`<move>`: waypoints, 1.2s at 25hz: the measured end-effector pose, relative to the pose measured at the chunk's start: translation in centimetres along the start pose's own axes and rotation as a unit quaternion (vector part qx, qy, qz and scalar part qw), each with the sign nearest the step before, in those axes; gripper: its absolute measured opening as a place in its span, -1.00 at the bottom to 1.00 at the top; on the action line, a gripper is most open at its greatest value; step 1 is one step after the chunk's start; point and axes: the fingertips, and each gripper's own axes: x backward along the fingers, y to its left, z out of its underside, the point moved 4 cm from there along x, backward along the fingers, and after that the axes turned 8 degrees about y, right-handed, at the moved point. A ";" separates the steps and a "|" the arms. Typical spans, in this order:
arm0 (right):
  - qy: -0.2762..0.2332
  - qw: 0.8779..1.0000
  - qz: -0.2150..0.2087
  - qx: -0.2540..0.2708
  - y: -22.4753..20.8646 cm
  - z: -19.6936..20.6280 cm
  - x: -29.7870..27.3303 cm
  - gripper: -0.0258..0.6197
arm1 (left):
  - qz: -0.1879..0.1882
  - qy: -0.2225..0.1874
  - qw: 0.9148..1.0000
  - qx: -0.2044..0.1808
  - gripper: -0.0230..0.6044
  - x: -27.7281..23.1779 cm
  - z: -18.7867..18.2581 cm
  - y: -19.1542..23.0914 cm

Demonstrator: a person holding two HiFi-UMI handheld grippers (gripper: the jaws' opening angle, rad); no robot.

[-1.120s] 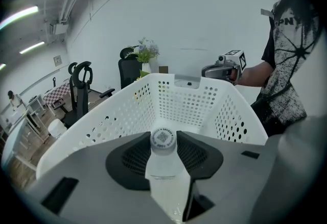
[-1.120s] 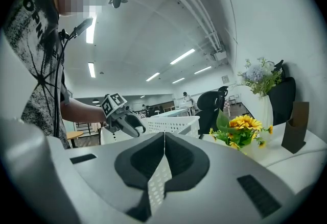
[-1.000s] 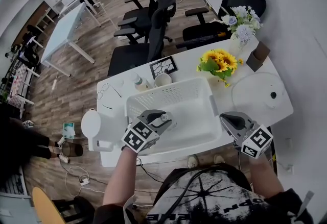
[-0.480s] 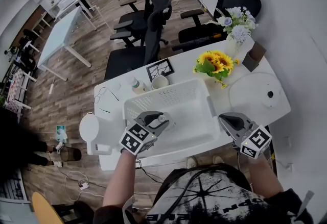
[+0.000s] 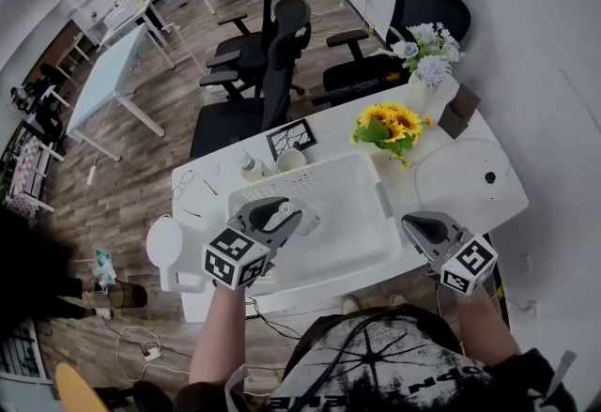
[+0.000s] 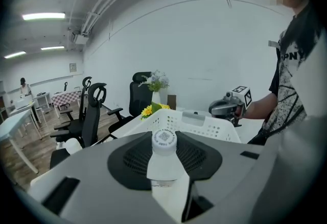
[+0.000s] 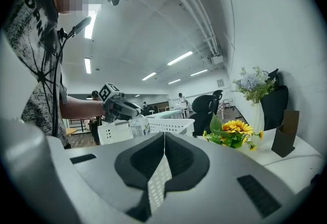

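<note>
My left gripper (image 5: 282,211) is shut on a small clear bottle (image 6: 163,159) with a white cap (image 6: 163,139), held above the left part of the white perforated basket (image 5: 362,241). In the left gripper view the basket (image 6: 214,125) lies below and beyond the bottle. My right gripper (image 5: 420,228) is shut with nothing between its jaws, hovering just past the basket's right side. In the right gripper view the closed jaws (image 7: 163,141) face the basket (image 7: 171,126) and the left gripper (image 7: 120,106) with the bottle (image 7: 138,127).
On the white table (image 5: 488,213) stand sunflowers (image 5: 388,124), a vase of pale flowers (image 5: 421,53), a brown holder (image 5: 452,112), a round white lid (image 5: 467,174), a mug (image 5: 291,160), a small bottle (image 5: 250,168), a picture frame (image 5: 291,135) and glasses (image 5: 185,182). Office chairs (image 5: 272,63) stand behind.
My left gripper has lifted the bottle up and slightly left, away from the basket's inside. The right gripper has barely moved.
</note>
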 end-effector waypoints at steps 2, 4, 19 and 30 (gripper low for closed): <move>-0.002 1.000 0.003 0.002 0.2 -0.3 0.1 -0.85 | -0.002 -0.015 1.000 0.004 -0.46 0.8 -1.2 0.2; -0.005 1.000 0.007 0.004 0.3 -0.5 0.2 -0.85 | -0.005 -0.029 1.000 0.005 -0.46 1.5 -2.4 0.3; -0.028 0.999 0.045 -0.002 0.8 -0.7 2.2 -0.85 | 0.011 -0.104 0.994 -0.027 -0.46 3.7 -10.0 -1.1; -0.030 0.998 0.046 0.002 -1.7 0.0 8.2 -0.85 | 0.017 -0.136 0.989 -0.052 -0.46 2.0 -16.3 -6.6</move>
